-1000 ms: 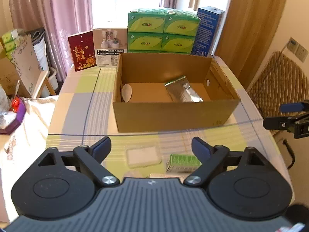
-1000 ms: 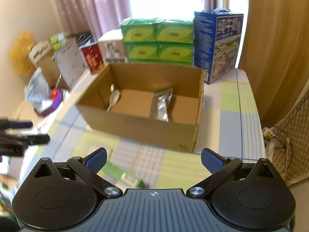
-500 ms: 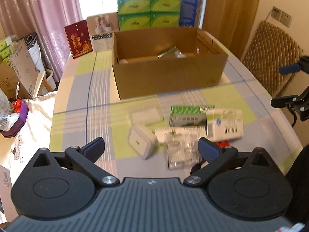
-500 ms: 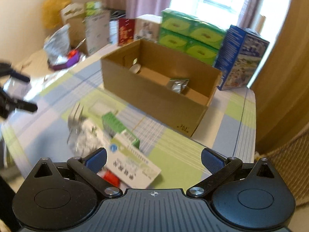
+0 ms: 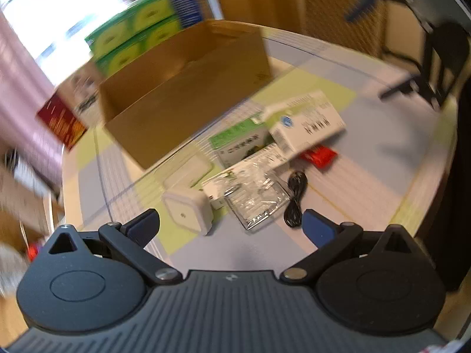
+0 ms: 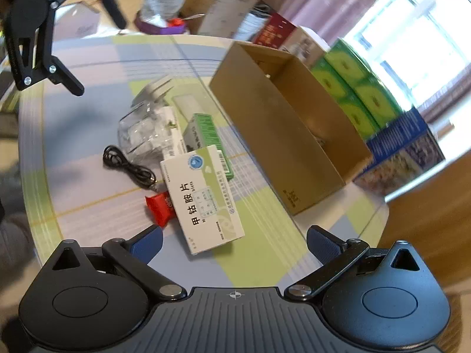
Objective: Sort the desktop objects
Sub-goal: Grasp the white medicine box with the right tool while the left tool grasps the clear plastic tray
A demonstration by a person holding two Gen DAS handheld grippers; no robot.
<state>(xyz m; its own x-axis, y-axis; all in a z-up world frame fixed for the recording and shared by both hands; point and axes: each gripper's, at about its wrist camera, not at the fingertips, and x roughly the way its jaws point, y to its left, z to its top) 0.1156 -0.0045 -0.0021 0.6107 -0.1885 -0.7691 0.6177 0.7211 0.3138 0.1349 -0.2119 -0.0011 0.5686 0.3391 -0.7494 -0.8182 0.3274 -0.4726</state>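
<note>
Cardboard is walling the open box (image 6: 294, 135) at the far side of the bench (image 6: 88, 194), and the loose things you are sorting are lying in a heap just near of it. The white medicine carton (image 6: 203, 197) is resting on top of the green carton (image 6: 207, 135) and is partly covering the red sachet (image 6: 159, 207). Left of those, the clear plastic packet (image 6: 141, 132) is overlapping a long white pack, the black coiled cable (image 6: 129, 166) is lying beside it, and the white charger block (image 5: 188, 211) is sitting at the left end, nearest your left tool (image 5: 229, 228).

Both tools are hanging released, jaws spread wide and holding nothing: the left one is hovering near the charger block and cable, and the right tool (image 6: 234, 242) is hovering just near of the white carton.

You are likely risking trouble from the overlap. Pinching the white carton flat from above could push it across the slick green one, or drag the sachet along. The plastic packet looks slippery and thin, so it may squirt out of the jaws. The cable may uncoil and snag a neighbour as you are lifting. The left view is smeared with motion, so a grab while you are swinging could miss, and your two tools are working close enough that they might collide.
</note>
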